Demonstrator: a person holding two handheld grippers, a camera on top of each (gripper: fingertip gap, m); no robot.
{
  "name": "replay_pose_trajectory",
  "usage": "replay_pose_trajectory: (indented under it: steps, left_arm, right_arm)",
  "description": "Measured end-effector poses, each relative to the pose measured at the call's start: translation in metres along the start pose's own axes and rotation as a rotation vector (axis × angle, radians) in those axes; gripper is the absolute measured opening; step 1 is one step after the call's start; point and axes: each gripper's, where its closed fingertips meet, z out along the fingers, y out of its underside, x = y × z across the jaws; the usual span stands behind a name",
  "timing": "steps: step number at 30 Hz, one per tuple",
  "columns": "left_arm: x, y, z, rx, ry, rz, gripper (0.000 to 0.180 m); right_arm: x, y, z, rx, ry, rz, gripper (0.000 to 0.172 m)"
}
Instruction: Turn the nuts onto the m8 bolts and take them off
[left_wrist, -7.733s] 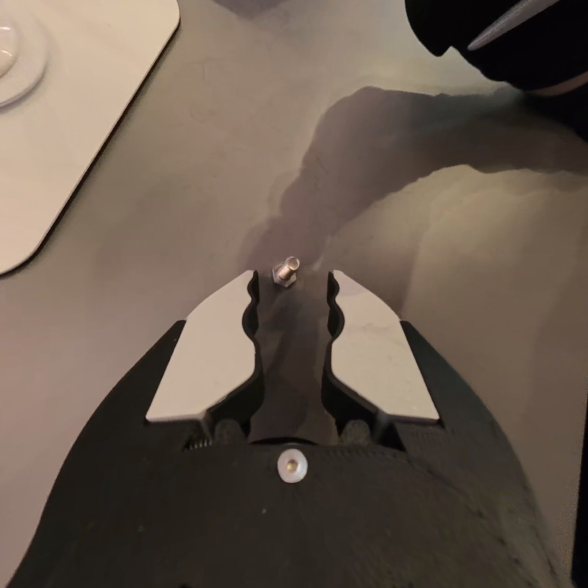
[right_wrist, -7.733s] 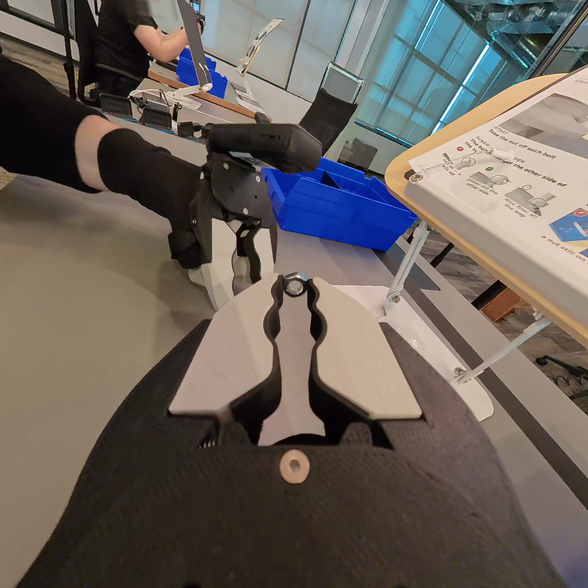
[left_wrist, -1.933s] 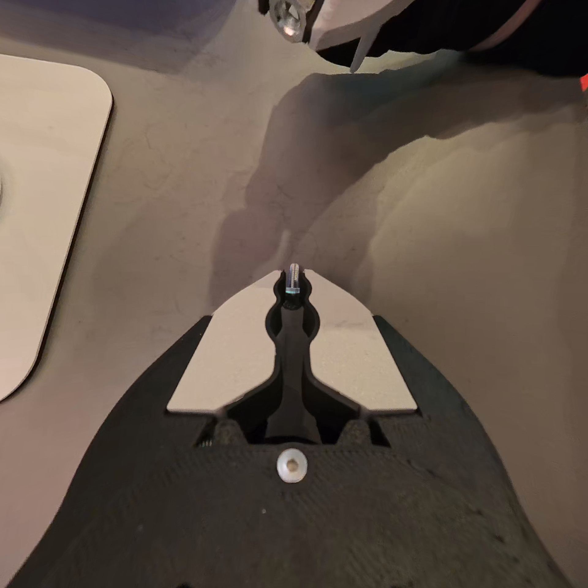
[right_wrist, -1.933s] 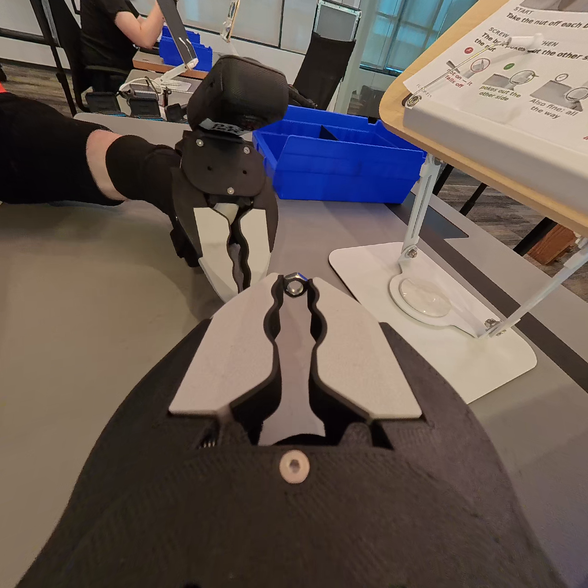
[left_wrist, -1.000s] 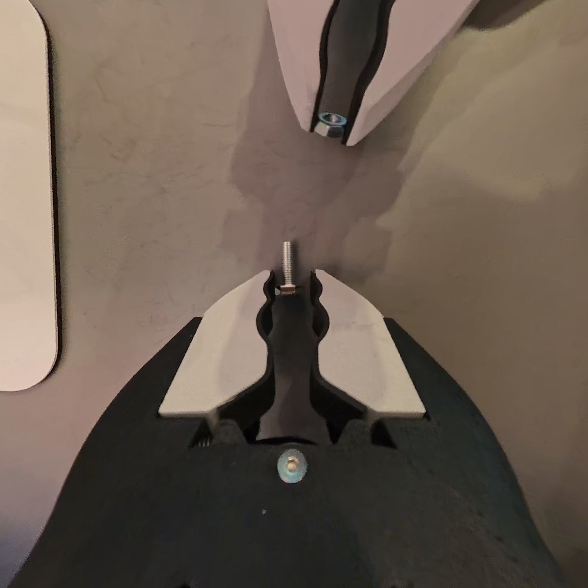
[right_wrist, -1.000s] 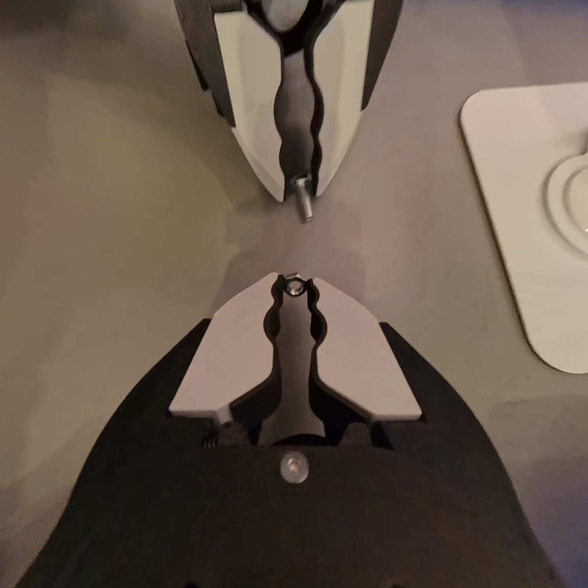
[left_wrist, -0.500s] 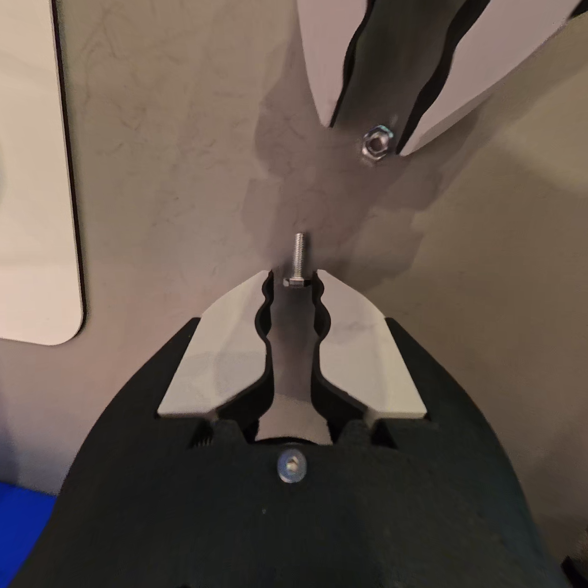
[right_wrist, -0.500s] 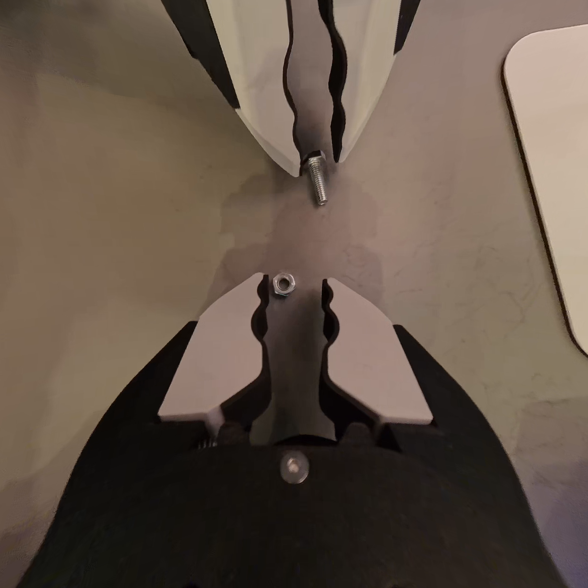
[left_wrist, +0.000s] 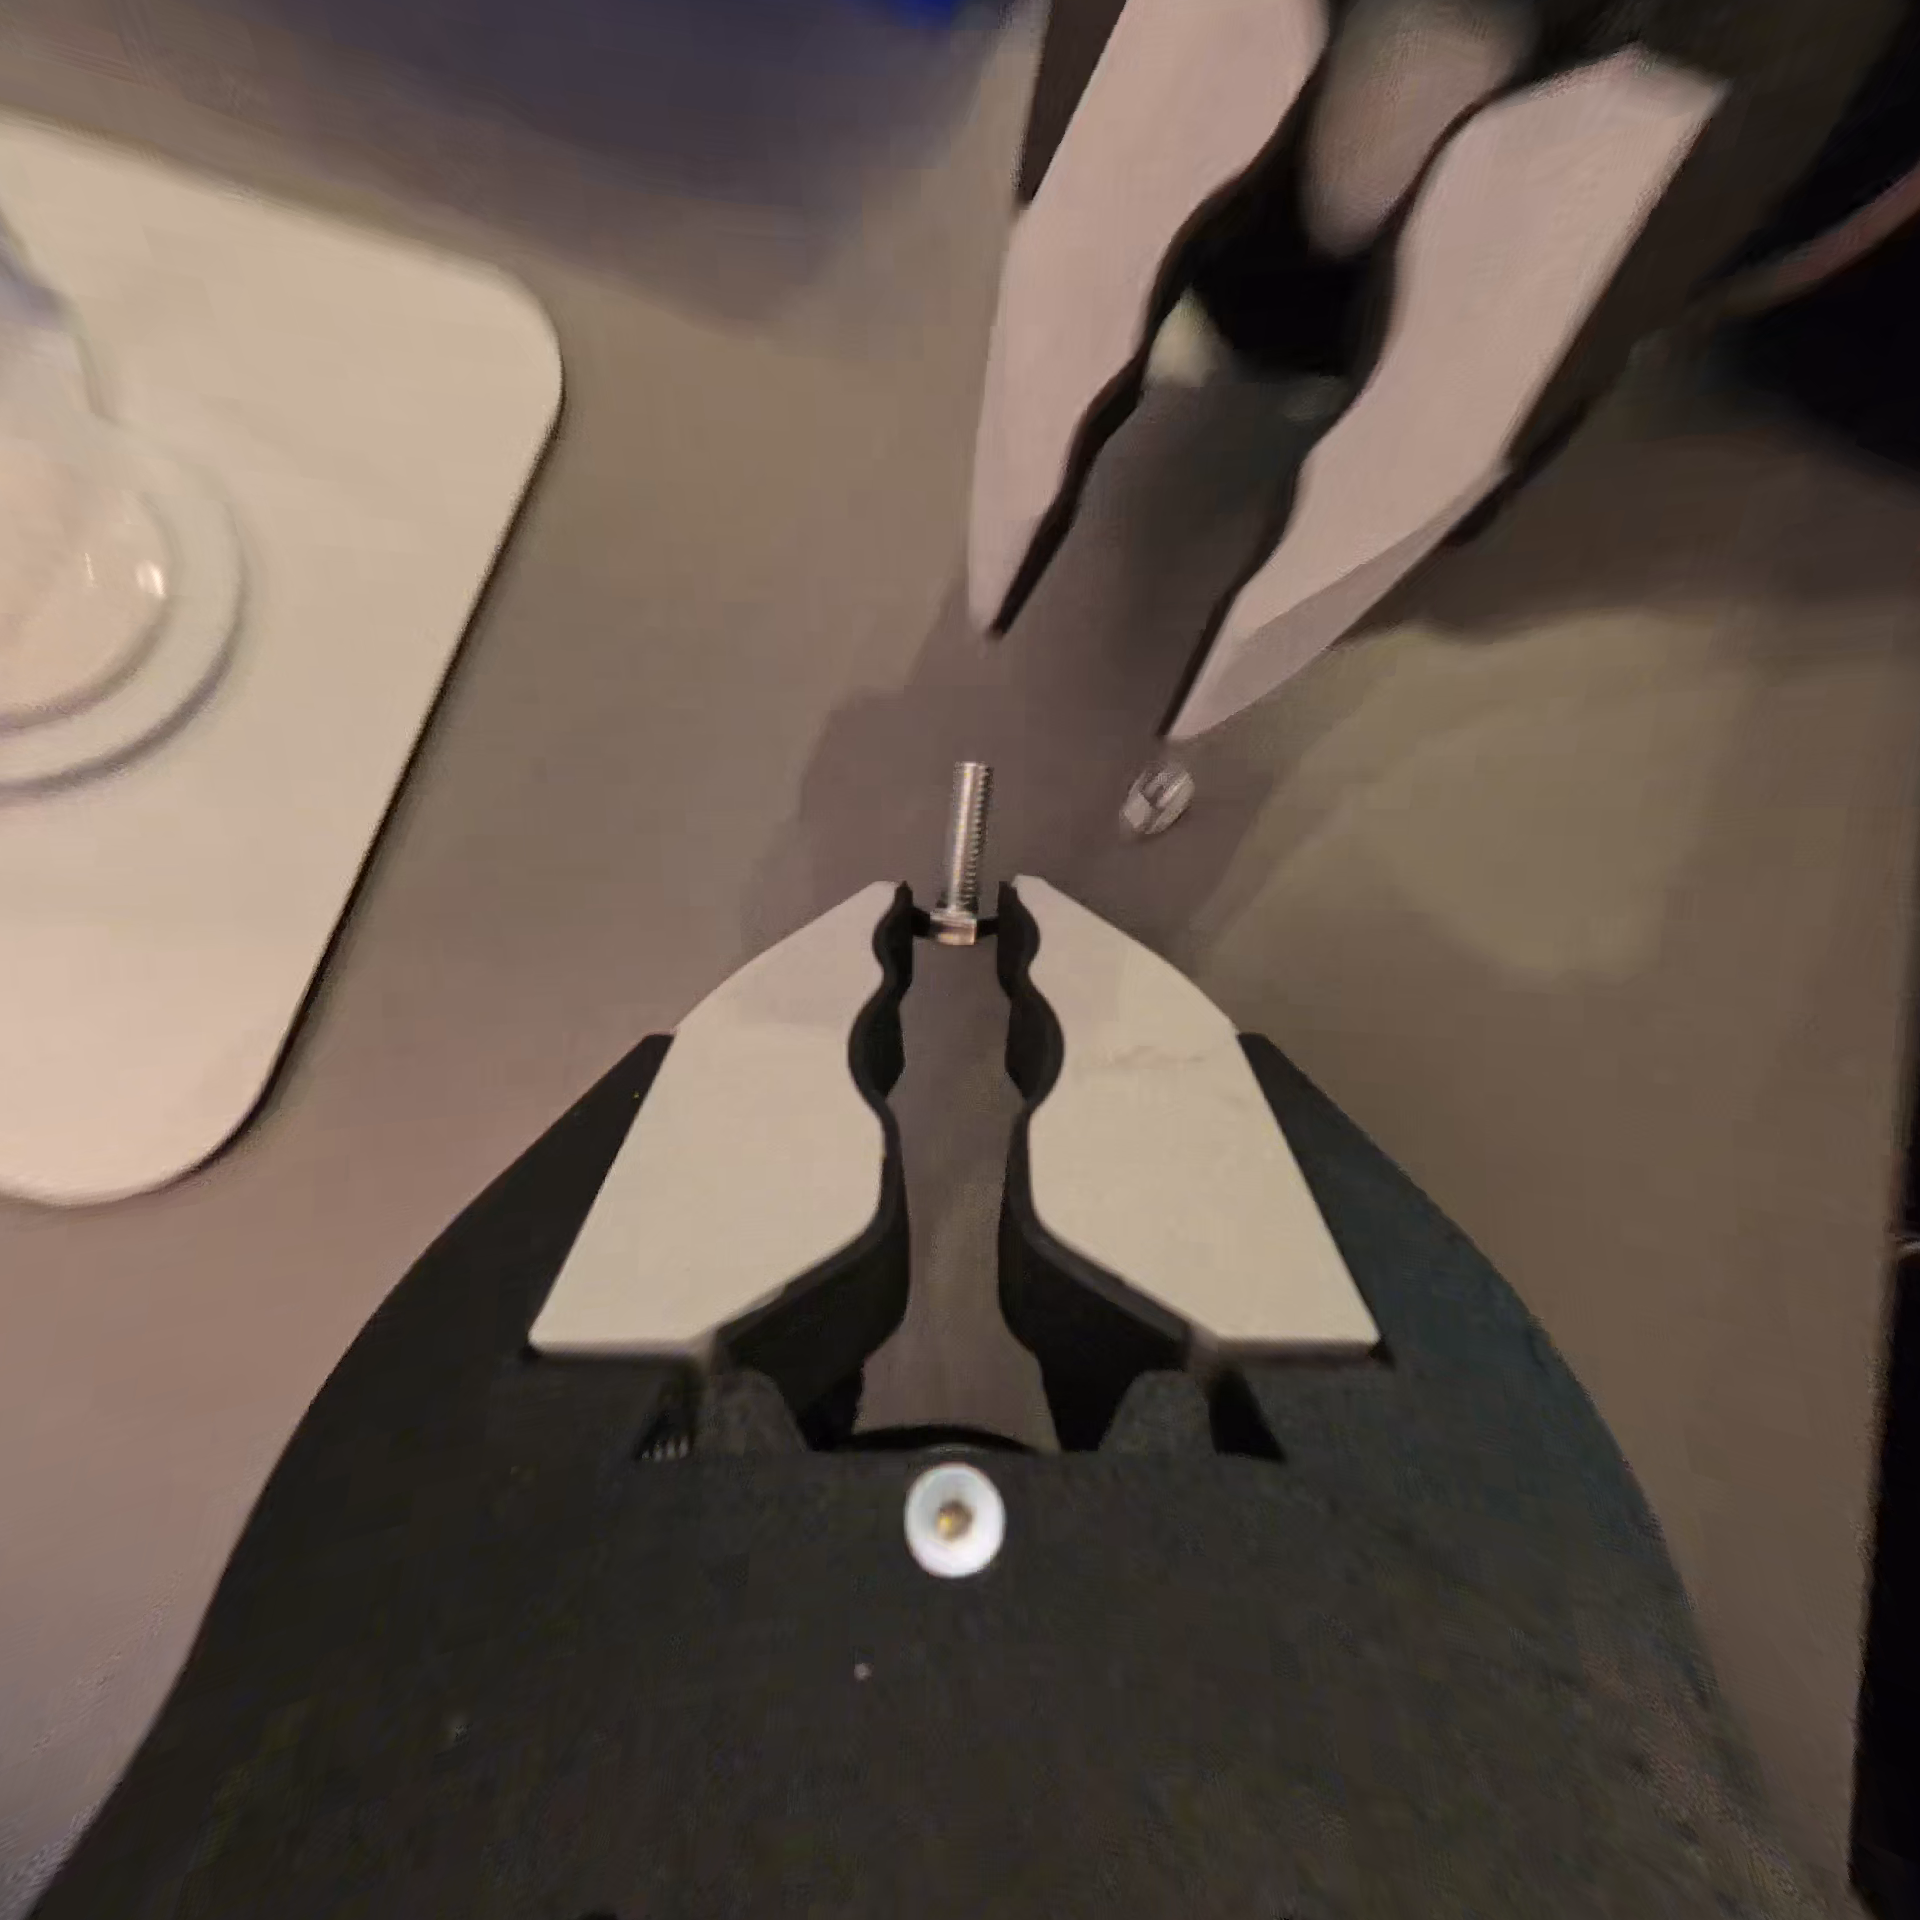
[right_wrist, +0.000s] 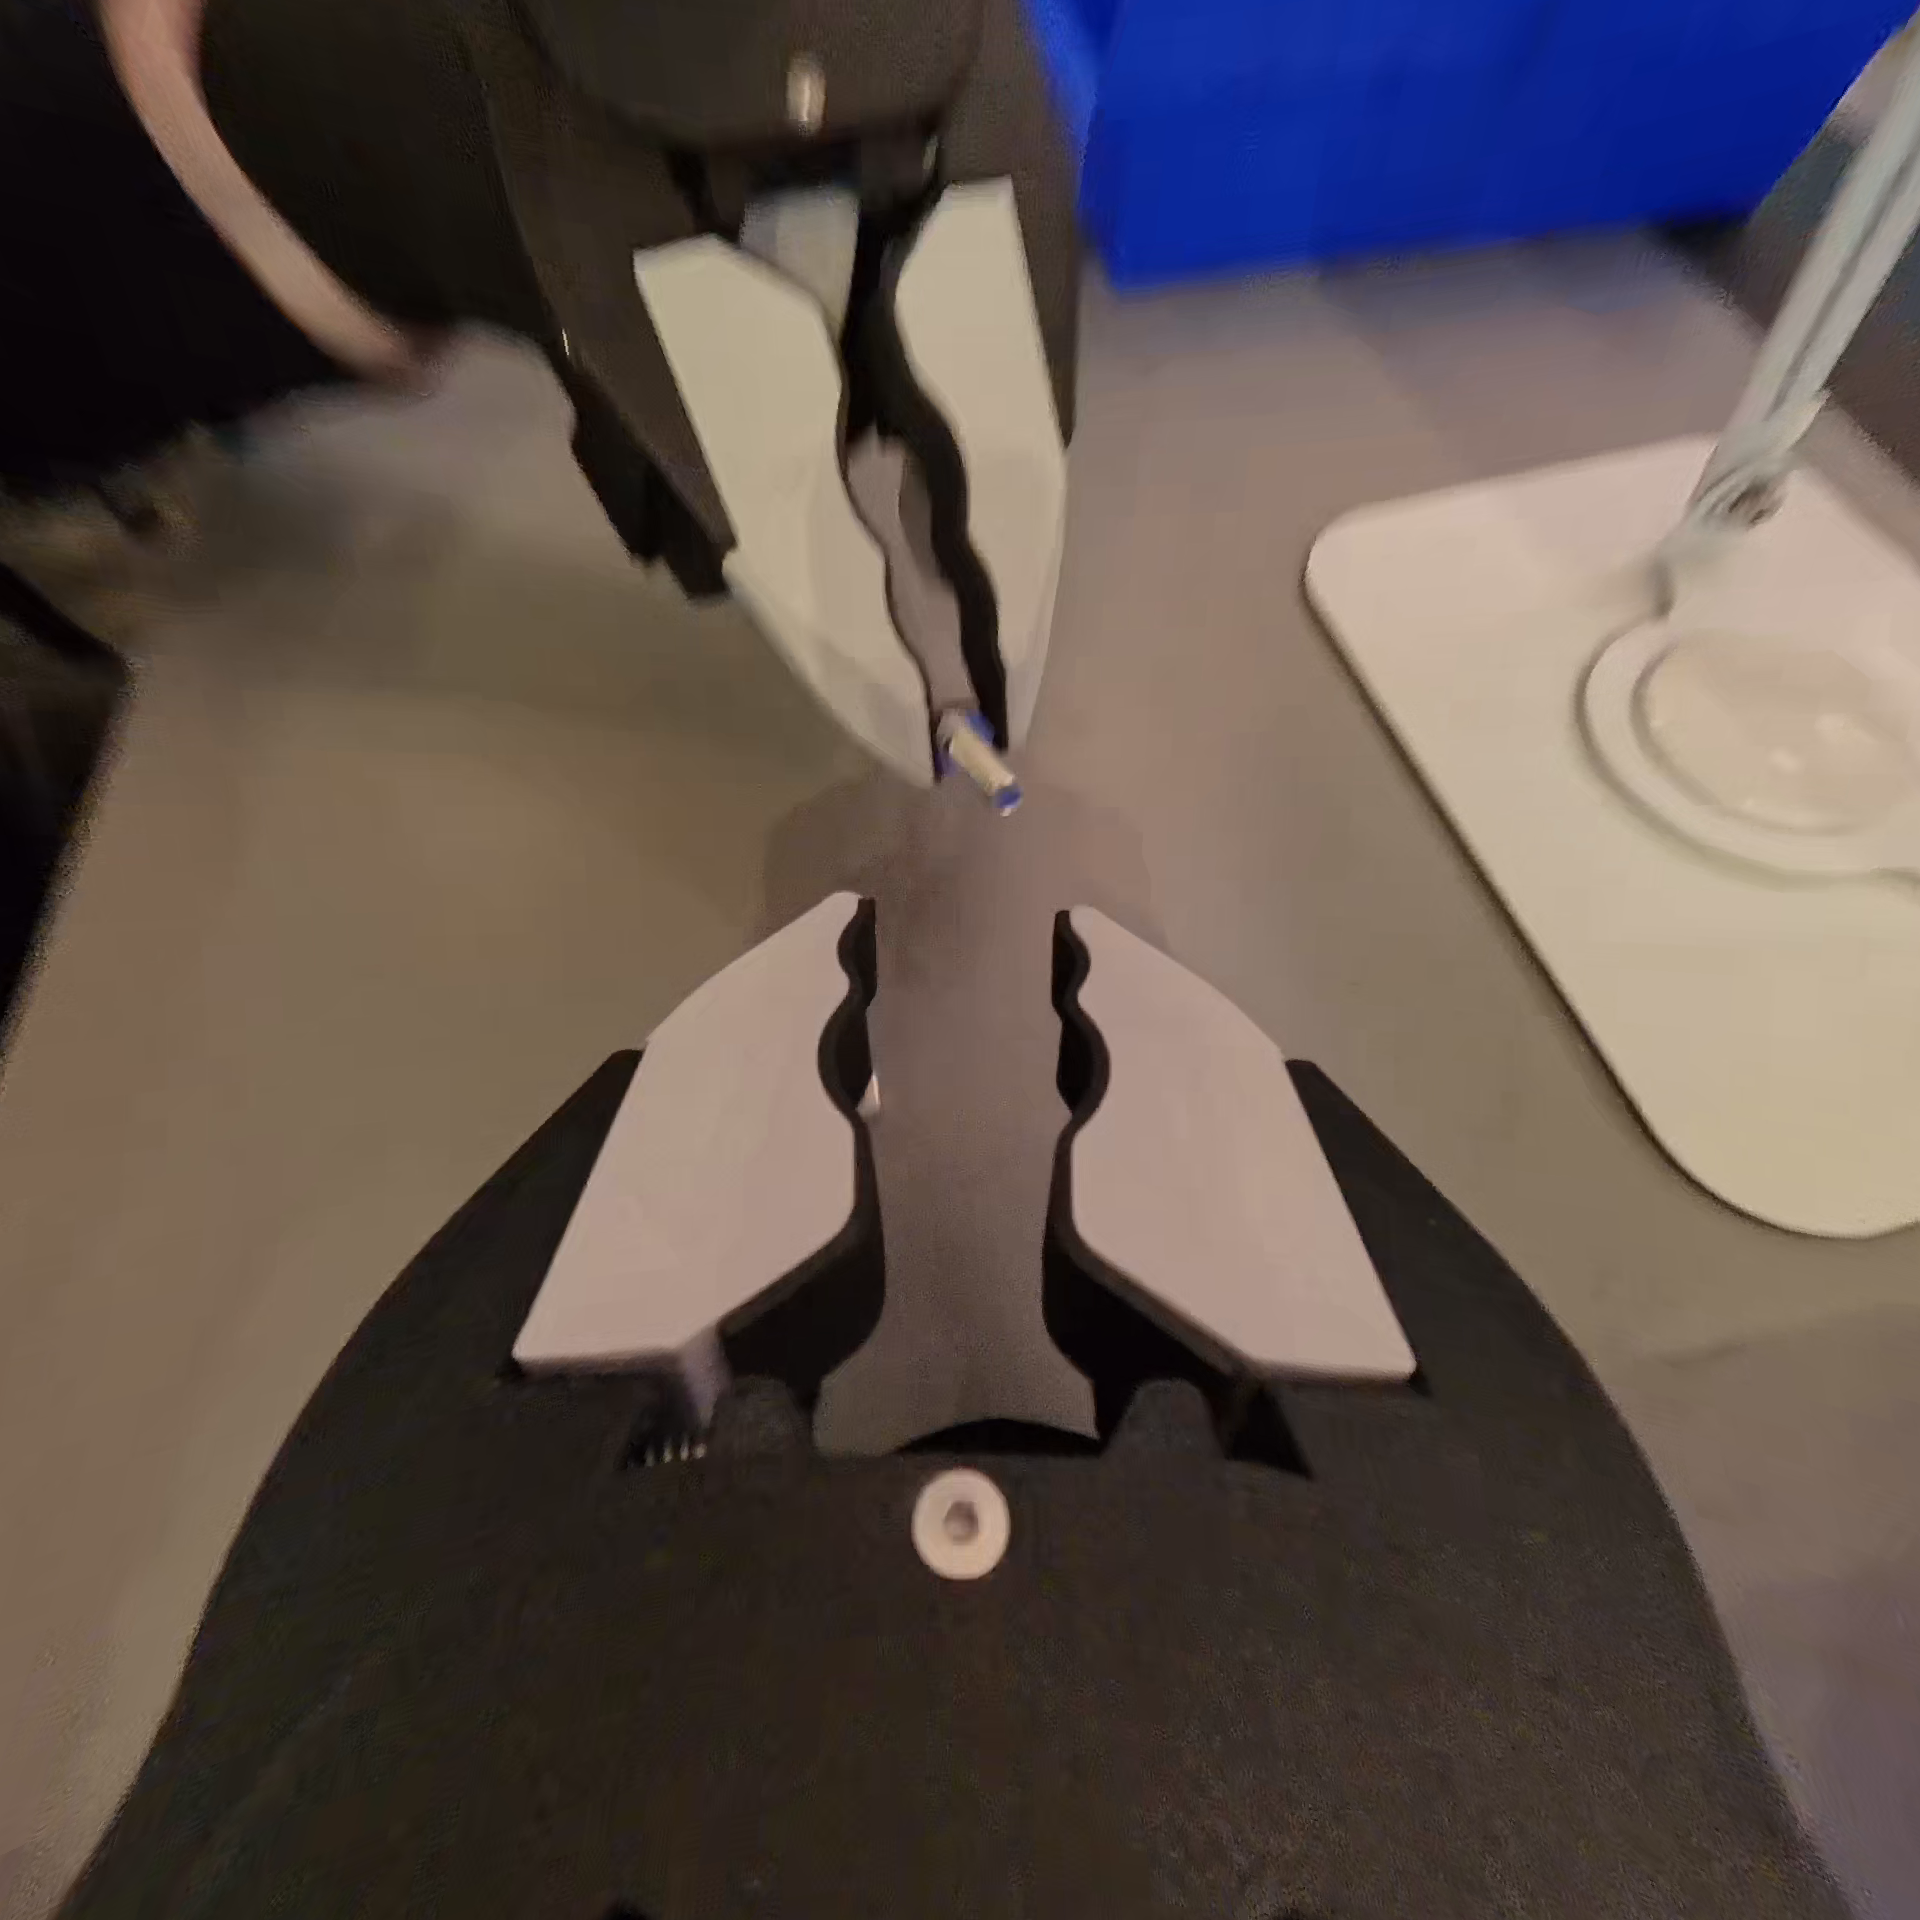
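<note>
My left gripper (left_wrist: 954, 914) clamps the bolt (left_wrist: 964, 831) by its head; my right gripper (right_wrist: 961, 920) gapes empty.
The nut (left_wrist: 1155, 802) lies on the table (left_wrist: 675, 727); I should regrip it squarely before threading.

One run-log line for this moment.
left gripper: shut on bolt | right gripper: open | nut: loose on table

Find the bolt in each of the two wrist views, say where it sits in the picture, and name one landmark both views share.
Left wrist view: the bolt stands at centre, its head between this view's own fingertips, its thread pointing away.
Right wrist view: the bolt sits above centre, jutting from the tips of the left gripper.
Shared landmark: the white stand base on the grey table.
</note>
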Motion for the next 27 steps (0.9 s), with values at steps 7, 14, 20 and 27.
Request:
replay_pose_trajectory:
  steps: [7,14,20,27]
  left_arm:
    - [0.022,-0.053,-0.024,0.457,0.155,-0.082,0.015]
    - [0.029,-0.064,-0.025,0.576,0.224,-0.123,0.015]
    - [0.02,-0.055,-0.024,0.455,0.134,-0.053,0.04]
    - [0.04,-0.045,-0.006,0.306,0.163,0.049,0.034]
  right_arm:
    - [0.001,-0.063,-0.017,0.442,-0.097,0.205,0.03]
    - [-0.005,-0.071,-0.022,0.525,-0.183,0.241,0.007]
    - [-0.003,-0.075,-0.028,0.474,-0.162,0.196,0.007]
    - [-0.022,-0.065,-0.015,0.304,-0.192,0.087,0.007]
